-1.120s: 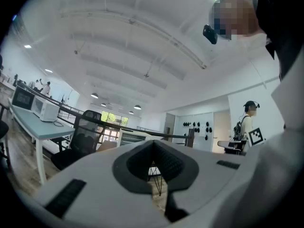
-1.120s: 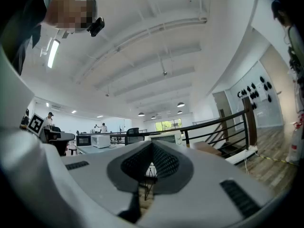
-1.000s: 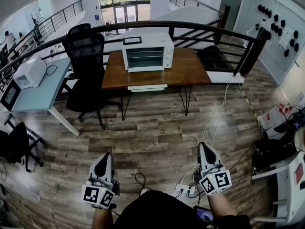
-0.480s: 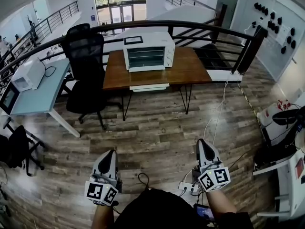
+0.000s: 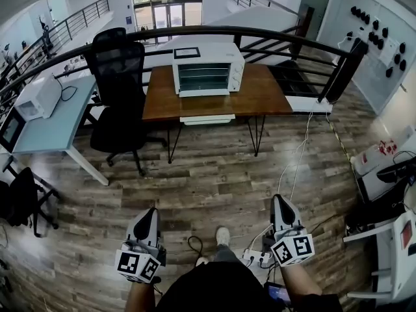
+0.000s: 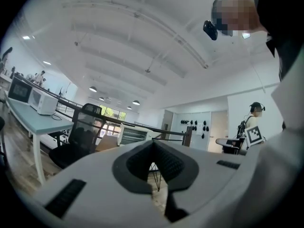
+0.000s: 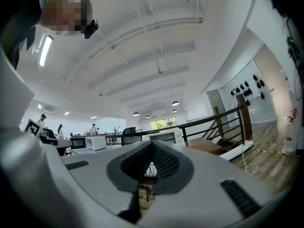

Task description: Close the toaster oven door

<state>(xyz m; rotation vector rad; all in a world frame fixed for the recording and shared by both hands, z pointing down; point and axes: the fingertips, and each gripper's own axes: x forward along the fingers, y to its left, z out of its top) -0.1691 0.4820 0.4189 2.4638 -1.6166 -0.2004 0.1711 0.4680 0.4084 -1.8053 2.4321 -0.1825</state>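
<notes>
A white toaster oven (image 5: 208,68) stands at the back of a brown wooden table (image 5: 260,96) far ahead of me, its door (image 5: 203,92) folded down flat in front of it. My left gripper (image 5: 151,212) and right gripper (image 5: 280,201) hang low over the wood floor, both shut and empty, far short of the table. In the left gripper view the shut left gripper (image 6: 153,148) points toward the toaster oven (image 6: 134,134). The right gripper view has the shut right gripper (image 7: 152,147) below the distant toaster oven (image 7: 166,137).
A black office chair (image 5: 120,77) stands left of the table, beside a pale blue desk (image 5: 55,119) with a microwave (image 5: 40,97). A curved dark railing (image 5: 273,38) runs behind. A power strip (image 5: 255,259) and cables lie on the floor by my shoe (image 5: 222,236).
My shoe has stepped forward into view between the grippers. The table and oven have shifted slightly right in the head view. Both grippers stay shut and low.
</notes>
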